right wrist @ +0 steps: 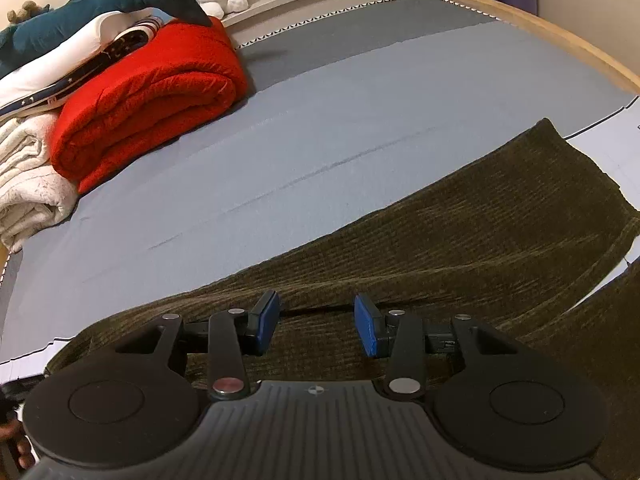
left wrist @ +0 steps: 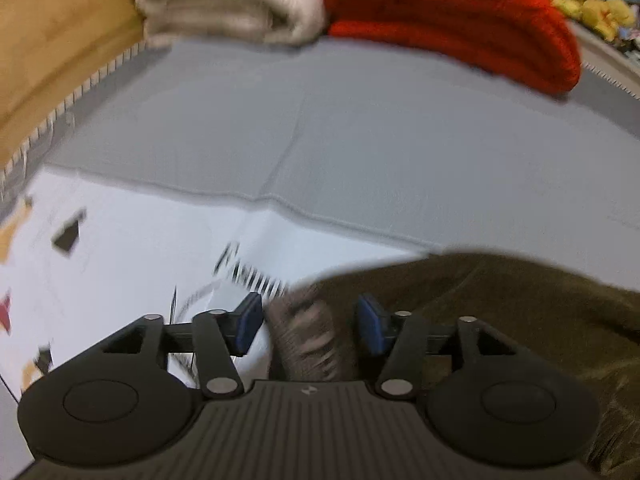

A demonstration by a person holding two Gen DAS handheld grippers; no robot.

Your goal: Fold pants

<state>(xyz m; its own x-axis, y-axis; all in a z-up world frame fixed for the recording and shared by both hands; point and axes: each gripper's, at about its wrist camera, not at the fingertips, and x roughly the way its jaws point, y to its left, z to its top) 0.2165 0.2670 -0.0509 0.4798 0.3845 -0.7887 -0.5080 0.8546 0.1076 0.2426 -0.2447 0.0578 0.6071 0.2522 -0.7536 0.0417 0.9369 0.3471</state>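
Observation:
Olive-brown corduroy pants (right wrist: 460, 220) lie stretched across a grey bed sheet (right wrist: 320, 128), one leg running up to the right. My right gripper (right wrist: 318, 322) sits low over the pants, its blue pads apart, with flat fabric and a crease between them. In the blurred left wrist view the pants (left wrist: 500, 312) fill the lower right. A bunched end of the cloth (left wrist: 304, 340) stands between the jaws of my left gripper (left wrist: 310, 322). Its pads stand clear of the bunch on both sides.
A folded red blanket (right wrist: 148, 92) and a cream blanket (right wrist: 28, 176) are stacked at the back left, with a blue shark plush (right wrist: 100, 4) on top. A white printed cover (left wrist: 140, 248) lies under the left gripper. A wooden bed frame (right wrist: 560, 36) borders the sheet.

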